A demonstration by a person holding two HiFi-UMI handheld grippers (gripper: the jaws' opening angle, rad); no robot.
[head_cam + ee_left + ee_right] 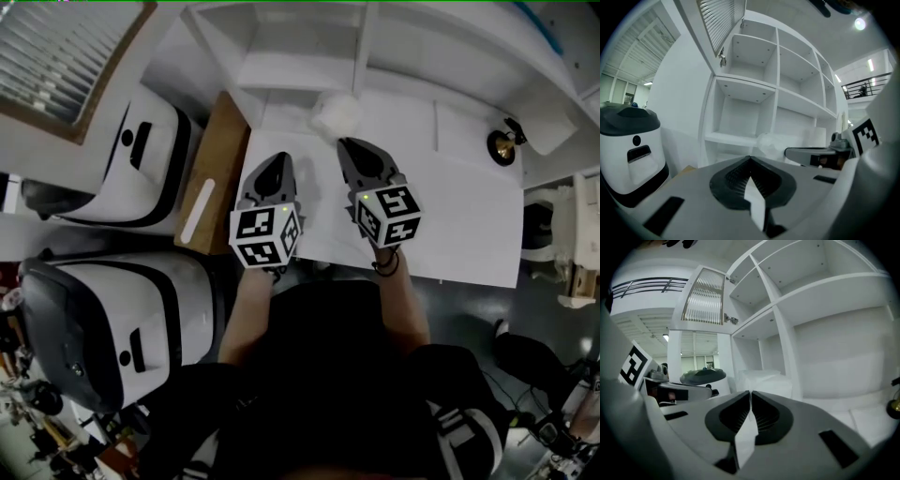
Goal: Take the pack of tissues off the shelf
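Left gripper and right gripper are closed, empty. The pack of tissues lies just ahead of the right jaws

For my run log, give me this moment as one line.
left gripper: shut, empty | right gripper: shut, empty | white plastic-wrapped tissue pack: on white shelf, ahead of right gripper

Head view looks steeply down; both gripper views face the shelf.
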